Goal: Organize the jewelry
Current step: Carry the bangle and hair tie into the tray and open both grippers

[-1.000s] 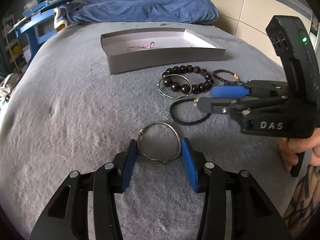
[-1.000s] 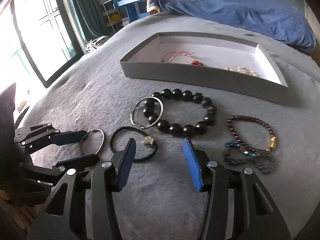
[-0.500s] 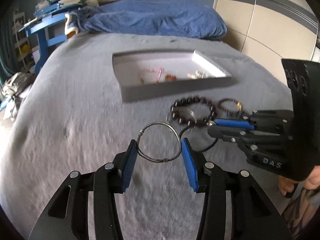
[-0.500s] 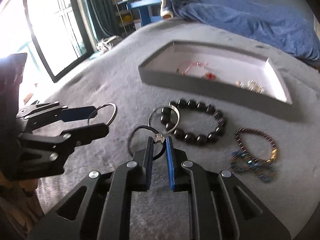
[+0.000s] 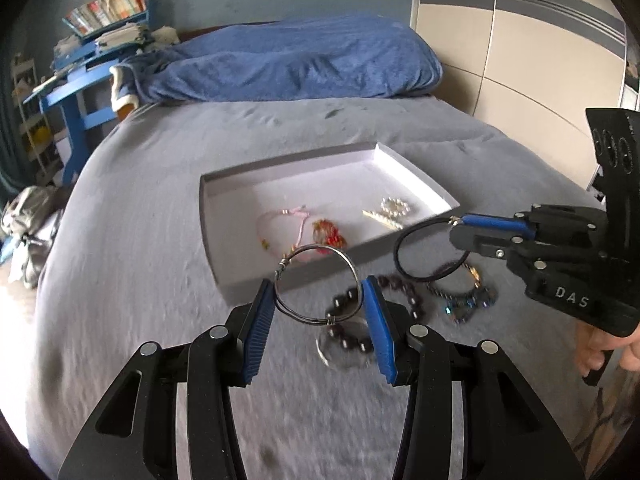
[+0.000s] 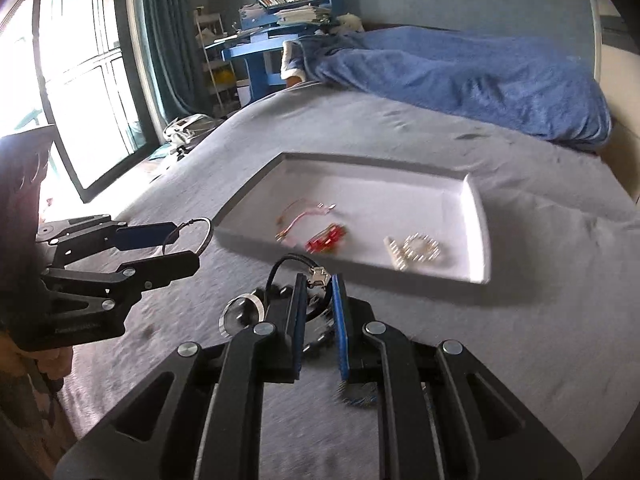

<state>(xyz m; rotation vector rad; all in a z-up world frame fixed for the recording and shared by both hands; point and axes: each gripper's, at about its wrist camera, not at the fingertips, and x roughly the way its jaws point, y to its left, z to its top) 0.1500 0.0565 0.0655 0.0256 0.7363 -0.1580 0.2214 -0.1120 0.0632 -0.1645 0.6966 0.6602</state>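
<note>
Grey bedspread (image 5: 140, 240), left claw (image 5: 320, 312) clamping wire bangle (image 5: 316, 284), right claw (image 6: 318, 300) pinching black hair tie (image 6: 296, 268), both above tray (image 5: 208, 216) edge.

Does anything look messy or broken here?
Nothing looks broken. Some beaded bracelets lie loose on the bed outside the tray. The wire bangle and black cord bracelet are held in the air.
</note>
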